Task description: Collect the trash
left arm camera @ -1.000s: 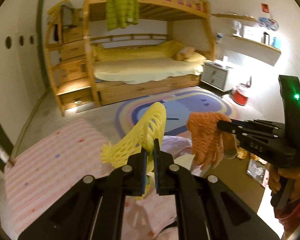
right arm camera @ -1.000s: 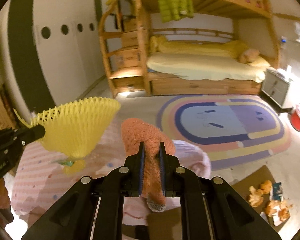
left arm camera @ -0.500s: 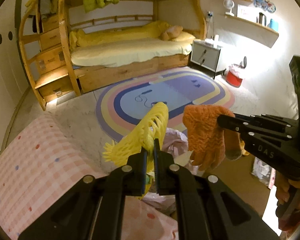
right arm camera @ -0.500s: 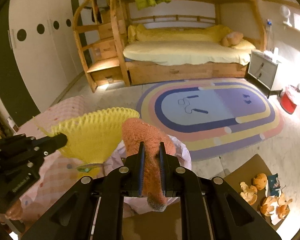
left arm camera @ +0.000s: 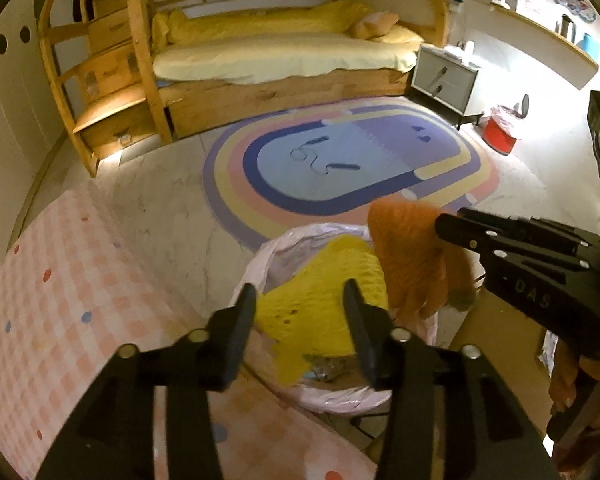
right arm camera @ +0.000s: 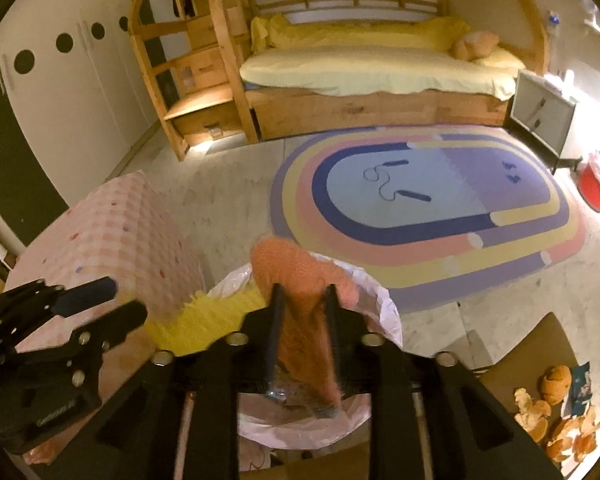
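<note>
Opening over the bin bag (left arm camera: 256,268), both fingers release yellow net (left arm camera: 324,300), orange net (right arm camera: 300,280).

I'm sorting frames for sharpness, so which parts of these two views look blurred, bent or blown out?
Left wrist view: the yellow foam net and orange foam net over the lined bin are smeared; the rug is crisper; the shelf wall at right glares. Right wrist view: the orange net is soft, the bed frame bows from the fisheye, and dark vignetting rings the corners.
</note>
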`<state>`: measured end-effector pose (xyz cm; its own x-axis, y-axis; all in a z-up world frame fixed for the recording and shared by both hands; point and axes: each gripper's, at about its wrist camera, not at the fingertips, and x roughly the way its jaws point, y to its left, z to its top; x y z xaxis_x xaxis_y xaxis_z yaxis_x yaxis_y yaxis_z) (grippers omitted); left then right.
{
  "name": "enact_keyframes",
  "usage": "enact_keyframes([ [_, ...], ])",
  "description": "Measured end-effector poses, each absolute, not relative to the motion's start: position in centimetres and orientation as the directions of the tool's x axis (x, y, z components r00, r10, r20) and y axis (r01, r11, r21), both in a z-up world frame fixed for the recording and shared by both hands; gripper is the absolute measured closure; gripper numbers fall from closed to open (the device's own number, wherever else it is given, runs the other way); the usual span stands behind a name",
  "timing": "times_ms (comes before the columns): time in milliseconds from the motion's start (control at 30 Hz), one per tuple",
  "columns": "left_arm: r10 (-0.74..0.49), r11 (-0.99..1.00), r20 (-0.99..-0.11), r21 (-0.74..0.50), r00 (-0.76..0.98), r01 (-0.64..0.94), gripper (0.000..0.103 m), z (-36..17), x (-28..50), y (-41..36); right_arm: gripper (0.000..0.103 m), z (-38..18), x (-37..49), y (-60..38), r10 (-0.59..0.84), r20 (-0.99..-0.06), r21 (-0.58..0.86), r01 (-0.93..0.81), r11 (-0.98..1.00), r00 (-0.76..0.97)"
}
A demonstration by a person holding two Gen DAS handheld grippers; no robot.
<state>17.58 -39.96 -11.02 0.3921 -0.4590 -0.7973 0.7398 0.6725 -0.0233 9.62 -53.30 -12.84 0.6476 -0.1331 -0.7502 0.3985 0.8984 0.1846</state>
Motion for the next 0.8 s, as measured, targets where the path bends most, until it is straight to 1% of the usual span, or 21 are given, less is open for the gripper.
enact_keyframes([
  [33,-0.453,0.674,-0.799,-0.018,0.395,0.738,0.055,-11.1,17.6,-39.8,0.048,-12.8,9.6,-53.2,-0.135,-0.752,0.179,0.398,0.9,0.645],
  [67,-0.445,0.678,-0.8,-0.007,0.403,0.735,0.053,-11.0,17.6,-39.5,0.042,-12.7,9.5,-53.1,-0.139,-0.75,0.175,0.397,0.901,0.647],
  [100,-0.439,0.684,-0.798,0.002,0.413,0.73,0.051,-10.9,17.5,-39.0,0.041,-12.6,9.4,-52.8,-0.142,-0.75,0.17,0.396,0.902,0.646],
  [200,-0.434,0.705,-0.785,0.011,0.442,0.71,0.049,-9.9,17.2,-37.5,0.041,-11.5,8.4,-52.5,-0.148,-0.742,0.179,0.406,0.896,0.654],
  [333,-0.419,0.736,-0.753,0.045,0.507,0.675,0.044,-7.9,16.2,-35.1,0.041,-8.8,5.6,-51.0,-0.147,-0.706,0.197,0.392,0.899,0.693],
  [467,-0.42,0.765,-0.74,0.023,0.526,0.644,0.043,-6.2,14.8,-32.4,0.04,-6.7,3.6,-48.7,-0.134,-0.686,0.199,0.361,0.911,0.716],
  [500,-0.421,0.772,-0.735,0.017,0.531,0.636,0.043,-5.7,14.4,-31.6,0.039,-6.3,3.1,-48.2,-0.131,-0.681,0.201,0.356,0.913,0.721],
  [533,-0.42,0.778,-0.733,0.013,0.535,0.628,0.042,-5.4,13.9,-30.8,0.032,-5.8,2.6,-47.5,-0.129,-0.677,0.202,0.351,0.914,0.725],
  [567,-0.419,0.782,-0.73,0.01,0.539,0.623,0.041,-5.0,13.6,-30.2,0.024,-5.5,2.3,-47.0,-0.129,-0.675,0.2,0.348,0.916,0.726],
  [633,-0.418,0.793,-0.724,0.004,0.548,0.61,0.036,-4.4,12.7,-28.7,0.014,-4.7,1.5,-45.6,-0.131,-0.673,0.187,0.339,0.922,0.728],
  [667,-0.413,0.8,-0.722,0.003,0.554,0.6,0.034,-4.1,12.1,-28.0,0.013,-4.5,1.3,-45.1,-0.132,-0.674,0.181,0.335,0.925,0.727],
  [800,-0.403,0.822,-0.715,-0.008,0.572,0.569,0.015,-2.7,10.4,-25.0,0.011,-3.3,0.1,-43.0,-0.12,-0.676,0.185,0.325,0.927,0.727],
])
